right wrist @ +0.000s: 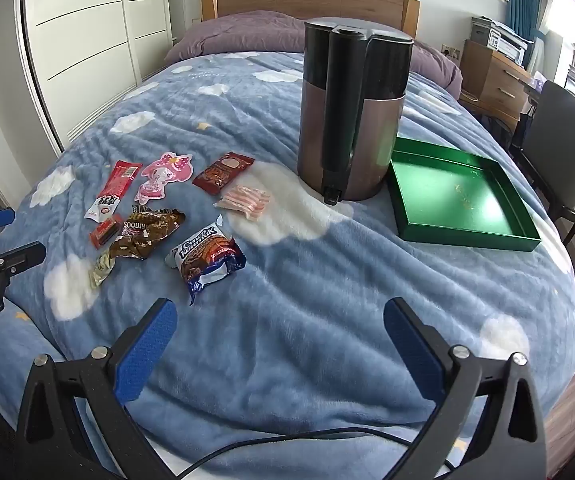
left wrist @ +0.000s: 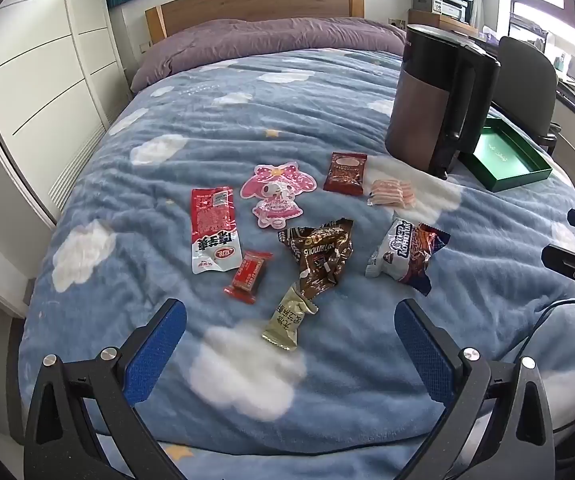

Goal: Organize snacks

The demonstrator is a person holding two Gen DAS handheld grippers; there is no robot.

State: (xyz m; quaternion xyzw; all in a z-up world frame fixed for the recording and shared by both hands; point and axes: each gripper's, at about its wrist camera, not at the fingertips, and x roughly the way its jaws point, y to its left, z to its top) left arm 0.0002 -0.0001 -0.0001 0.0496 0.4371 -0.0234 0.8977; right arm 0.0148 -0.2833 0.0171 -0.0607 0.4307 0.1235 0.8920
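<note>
Left gripper (left wrist: pixel 289 344): jaws wide apart, empty, above the blanket (left wrist: pixel 327 392).
Right gripper (right wrist: pixel 279 344): jaws spread, empty.
Snacks (left wrist: pixel 315 256): scattered at 12 o'clock of the left gripper.
Green tray (right wrist: pixel 463 236): at 1 o'clock of the right gripper, beside the kettle (right wrist: pixel 347 120).

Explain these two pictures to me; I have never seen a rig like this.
A person holds two hand-held grippers, each with a camera looking along its blue-padded fingers. One picture is from the left gripper, the other from the right gripper. Both are open and hold nothing. They hover over a bed with a cloud blanket. On it lie a scatter of snacks, a dark kettle and, to its right, an empty green tray. The snacks presumably go into the tray.
</note>
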